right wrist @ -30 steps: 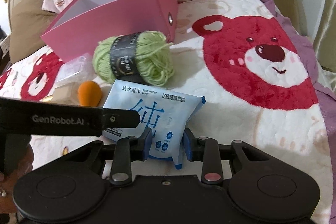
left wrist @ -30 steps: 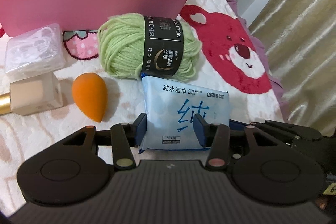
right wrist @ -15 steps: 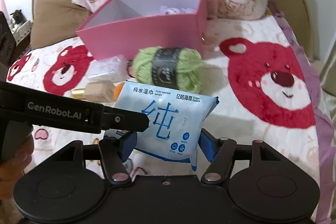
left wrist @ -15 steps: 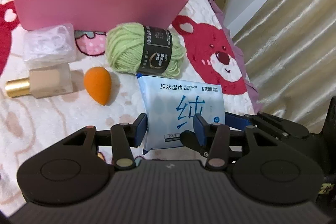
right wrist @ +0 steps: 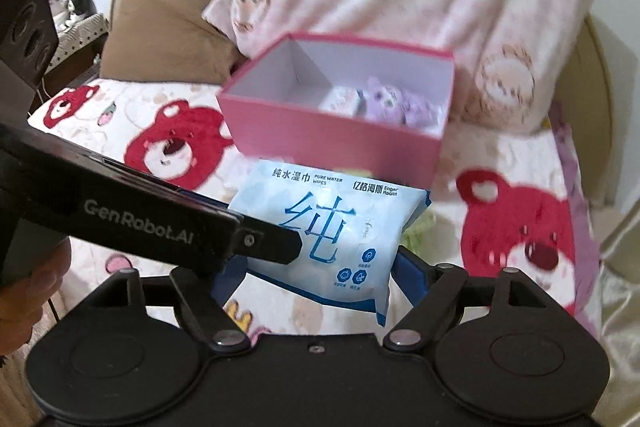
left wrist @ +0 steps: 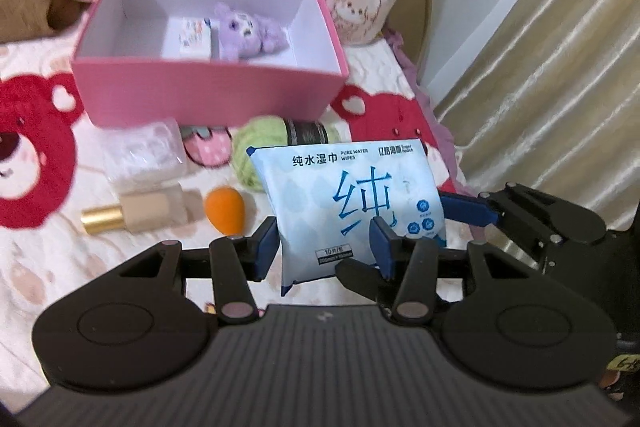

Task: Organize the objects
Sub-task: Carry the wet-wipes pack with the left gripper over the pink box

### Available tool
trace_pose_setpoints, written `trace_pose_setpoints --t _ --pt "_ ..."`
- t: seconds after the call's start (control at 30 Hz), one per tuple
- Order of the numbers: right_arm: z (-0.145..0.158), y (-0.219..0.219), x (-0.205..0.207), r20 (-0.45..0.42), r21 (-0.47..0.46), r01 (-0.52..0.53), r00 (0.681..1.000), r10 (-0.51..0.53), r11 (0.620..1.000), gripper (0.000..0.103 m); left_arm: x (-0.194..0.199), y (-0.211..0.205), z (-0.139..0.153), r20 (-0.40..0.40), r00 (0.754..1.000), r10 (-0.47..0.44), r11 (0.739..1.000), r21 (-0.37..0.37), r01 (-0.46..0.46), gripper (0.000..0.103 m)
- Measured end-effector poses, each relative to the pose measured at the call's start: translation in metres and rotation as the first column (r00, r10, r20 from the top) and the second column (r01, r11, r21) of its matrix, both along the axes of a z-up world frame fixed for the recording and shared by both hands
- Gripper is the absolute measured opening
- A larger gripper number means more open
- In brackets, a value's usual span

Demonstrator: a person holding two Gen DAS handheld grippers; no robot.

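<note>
On the bed, from the left in the left wrist view, lie a gold-capped bottle (left wrist: 140, 217), a clear packet (left wrist: 142, 157) and an orange sponge (left wrist: 224, 211). Behind them stands the pink box (left wrist: 208, 91), holding a small carton (left wrist: 195, 37) and a purple plush toy (left wrist: 246, 35). A green yarn ball (left wrist: 260, 143) sits just before the box. The left hand-held gripper (left wrist: 324, 247) pinches the wet wipes pack (left wrist: 352, 203) at its lower edge, lifted off the blanket. The right hand-held gripper (right wrist: 316, 281) has just been opening; its jaws stand wide with the pack's right end between them, its pads apparently not pressing.
</note>
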State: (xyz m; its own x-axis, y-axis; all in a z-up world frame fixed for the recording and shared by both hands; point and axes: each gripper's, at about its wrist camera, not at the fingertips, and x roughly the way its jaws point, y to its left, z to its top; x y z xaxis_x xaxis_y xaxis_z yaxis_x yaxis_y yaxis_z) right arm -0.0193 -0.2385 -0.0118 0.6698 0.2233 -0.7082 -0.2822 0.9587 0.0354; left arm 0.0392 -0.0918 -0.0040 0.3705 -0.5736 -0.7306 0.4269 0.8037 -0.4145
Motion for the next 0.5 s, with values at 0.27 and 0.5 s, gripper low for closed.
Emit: trace_pose_setpoints --t 0.27,0.5 --pt "0.043 0.018 0.027 0.037 -0.023 -0.063 0.997 0.064 0.998 0.085 0.032 0.019 0.045 0.035 0.999 0.016 1.0 -0.011 -0.015 0.048" --pt "0.074 0.032 0.073 0.013 -0.079 -0.125 0.992 0.126 0.989 0.085 0.079 0.033 0.064 0.003 0.999 0.037 0.999 -0.038 -0.037 0.048"
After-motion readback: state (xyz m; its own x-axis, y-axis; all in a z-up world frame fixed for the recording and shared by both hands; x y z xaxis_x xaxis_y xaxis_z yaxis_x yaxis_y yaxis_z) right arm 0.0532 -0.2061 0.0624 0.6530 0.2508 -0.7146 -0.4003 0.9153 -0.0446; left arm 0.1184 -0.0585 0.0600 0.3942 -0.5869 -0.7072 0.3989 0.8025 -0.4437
